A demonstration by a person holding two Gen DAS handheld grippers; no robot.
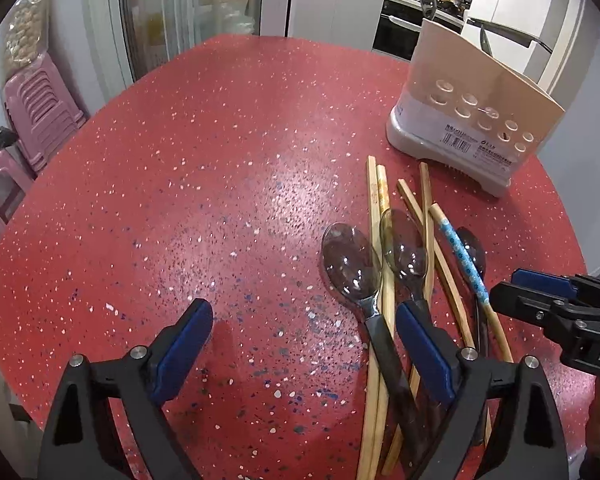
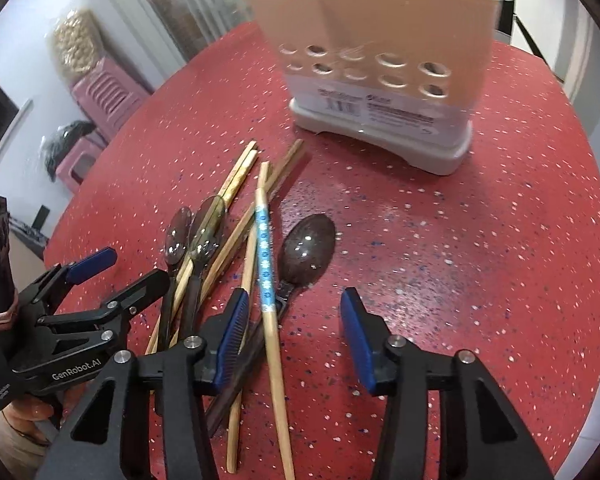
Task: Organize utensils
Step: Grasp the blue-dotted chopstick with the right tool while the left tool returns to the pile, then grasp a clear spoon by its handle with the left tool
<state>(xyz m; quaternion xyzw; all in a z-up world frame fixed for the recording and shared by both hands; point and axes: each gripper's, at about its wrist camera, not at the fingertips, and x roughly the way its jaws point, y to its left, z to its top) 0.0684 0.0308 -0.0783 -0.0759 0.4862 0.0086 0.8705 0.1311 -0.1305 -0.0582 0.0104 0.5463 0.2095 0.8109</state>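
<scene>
While both grippers hover low over the red table, neither holds anything: the left gripper has its jaws spread wide, and the right gripper is likewise spread. The utensils lie in a loose heap near the table's right side: several chopsticks, one with a blue patterned band, crossed over three spoons. The holder stands upright beyond the heap, apart from it, with some utensils already in it.

The chopsticks are probably light, stiff and prone to rolling; grip near mid-length. The spoons look smooth and glossy, so the bowls may slip; grip the dark handles instead. The rightmost spoon lies partly under the banded chopstick, so lifting it may disturb the pile.

Open table lies left of the heap and right of the rightmost spoon. The table edge curves close behind the holder, so keep pushes gentle there.
</scene>
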